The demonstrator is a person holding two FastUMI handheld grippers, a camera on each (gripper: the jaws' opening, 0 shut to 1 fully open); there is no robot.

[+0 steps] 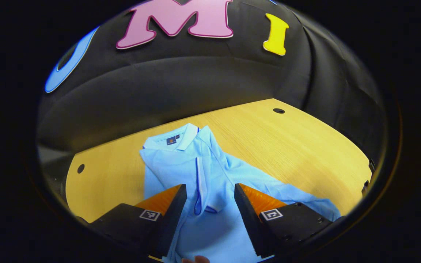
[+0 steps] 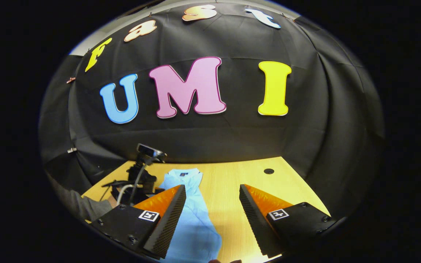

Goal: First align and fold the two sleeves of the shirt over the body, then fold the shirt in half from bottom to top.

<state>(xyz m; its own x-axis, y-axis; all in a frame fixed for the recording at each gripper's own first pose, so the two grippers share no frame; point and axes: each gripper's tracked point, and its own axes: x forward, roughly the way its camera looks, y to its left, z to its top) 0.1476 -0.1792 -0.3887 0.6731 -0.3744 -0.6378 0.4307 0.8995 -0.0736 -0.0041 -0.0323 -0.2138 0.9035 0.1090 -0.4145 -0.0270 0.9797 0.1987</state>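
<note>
Left gripper [image 1: 210, 199] held with jaws spread wide, both fingers reaching forward and angled down, nothing pinched between them, a fingertip of the holding hand [image 1: 195, 259] just peeking at the near edge. Right gripper [image 2: 212, 201] likewise parted wide, fingers level and pointing far, nothing between them. In the right gripper view, left gripper [image 2: 137, 179] seen off to the left, gripped by a hand in a grey sleeve [image 2: 82, 206].

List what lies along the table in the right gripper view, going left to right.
Sleeve of the person → the other gripper with its cable → light blue shirt → bare wooden table → round hole in the tabletop.
</note>
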